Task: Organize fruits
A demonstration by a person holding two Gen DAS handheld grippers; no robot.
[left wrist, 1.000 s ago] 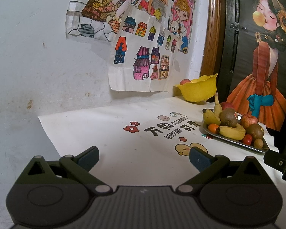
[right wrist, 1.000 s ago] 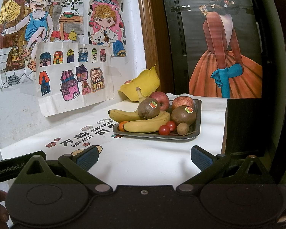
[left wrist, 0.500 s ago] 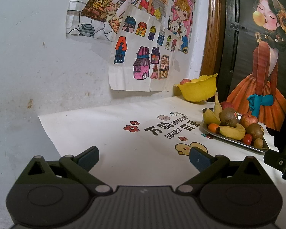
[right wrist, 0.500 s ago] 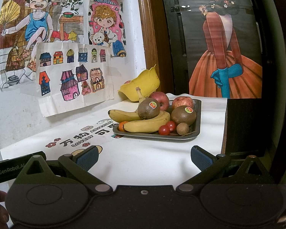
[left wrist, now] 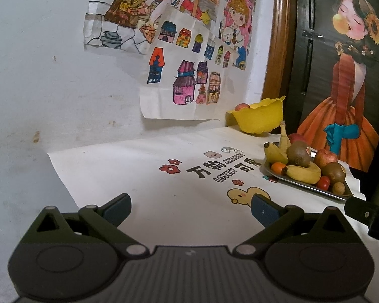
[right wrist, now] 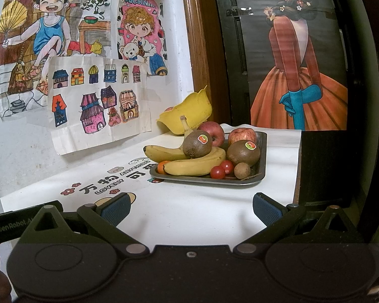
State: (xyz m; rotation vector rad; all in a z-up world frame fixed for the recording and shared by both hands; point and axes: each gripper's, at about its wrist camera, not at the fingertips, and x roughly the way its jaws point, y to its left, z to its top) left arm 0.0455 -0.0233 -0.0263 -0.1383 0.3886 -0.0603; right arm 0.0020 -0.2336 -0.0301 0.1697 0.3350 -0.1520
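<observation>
A dark metal tray [right wrist: 262,149] on the white table cover holds bananas [right wrist: 194,165], two kiwis [right wrist: 243,152], two apples [right wrist: 241,135], two cherry tomatoes [right wrist: 217,172], a small orange [right wrist: 161,167] and a small brown fruit [right wrist: 242,170]. Behind it stands a yellow bowl [right wrist: 192,116] with one red fruit showing over its rim. My right gripper [right wrist: 189,208] is open and empty, a short way in front of the tray. My left gripper [left wrist: 190,208] is open and empty over the cover, with the tray [left wrist: 303,188] and bowl [left wrist: 259,118] off to its right.
The table cover [left wrist: 144,171] carries printed characters and flowers. Coloured drawings [left wrist: 182,58] hang on the white wall behind. A wooden frame and a dark door with a painted figure [right wrist: 298,75] border the table on the right. The table's right edge drops just past the tray.
</observation>
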